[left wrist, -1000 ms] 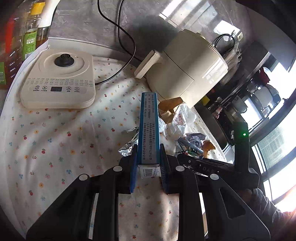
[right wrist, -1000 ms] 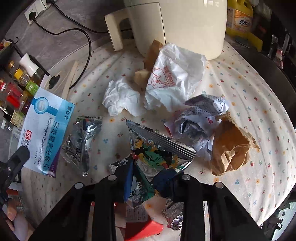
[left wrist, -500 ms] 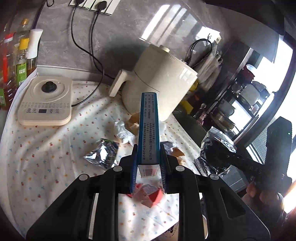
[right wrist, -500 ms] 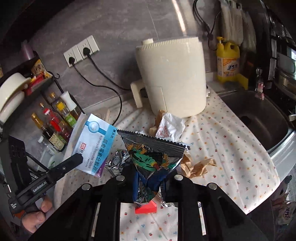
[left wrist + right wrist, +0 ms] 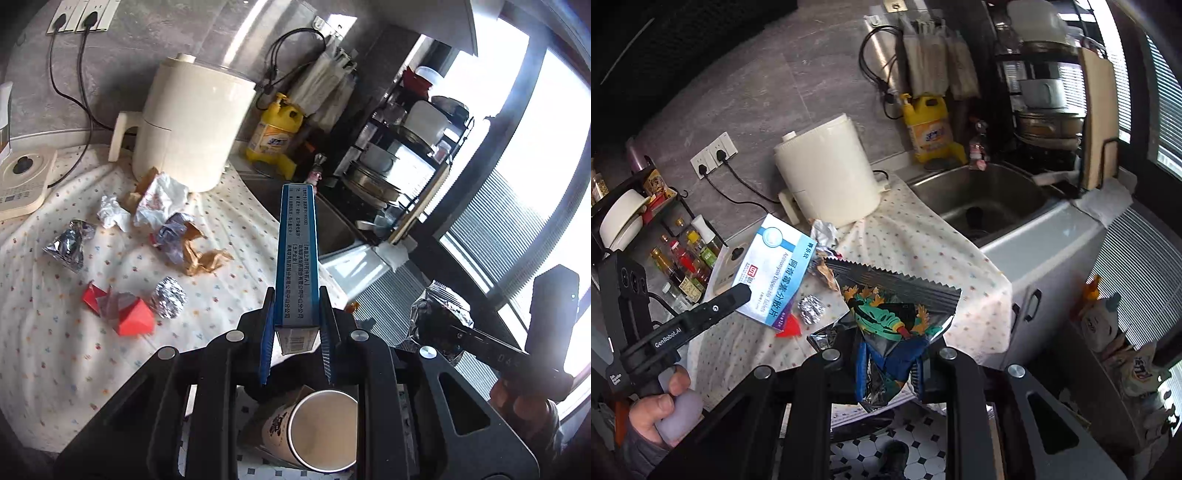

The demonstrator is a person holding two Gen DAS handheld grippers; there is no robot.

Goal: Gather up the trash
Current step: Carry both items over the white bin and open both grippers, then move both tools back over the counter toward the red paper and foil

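Observation:
My left gripper (image 5: 295,336) is shut on a blue and white medicine box (image 5: 297,258), held edge-on, out past the counter's front edge; the box also shows in the right wrist view (image 5: 775,275). My right gripper (image 5: 888,369) is shut on a foil snack bag (image 5: 894,310) with a green cartoon print; the bag also shows in the left wrist view (image 5: 439,317). More trash lies on the flowered cloth (image 5: 55,332): a foil ball (image 5: 170,297), red paper (image 5: 129,314), a silver wrapper (image 5: 70,243), brown paper (image 5: 199,256), white crumpled paper (image 5: 147,201).
A paper cup (image 5: 317,432) lies on its side below my left gripper, over a tiled floor. A cream kettle (image 5: 188,125) stands at the back, with a yellow detergent jug (image 5: 275,134), a sink (image 5: 982,206) and a dish rack (image 5: 406,147) to its right. Sauce bottles (image 5: 683,266) stand far left.
Both grippers have lifted and pulled back from the counter with their loads. The views now take in the sink, the counter's front edge and the floor.

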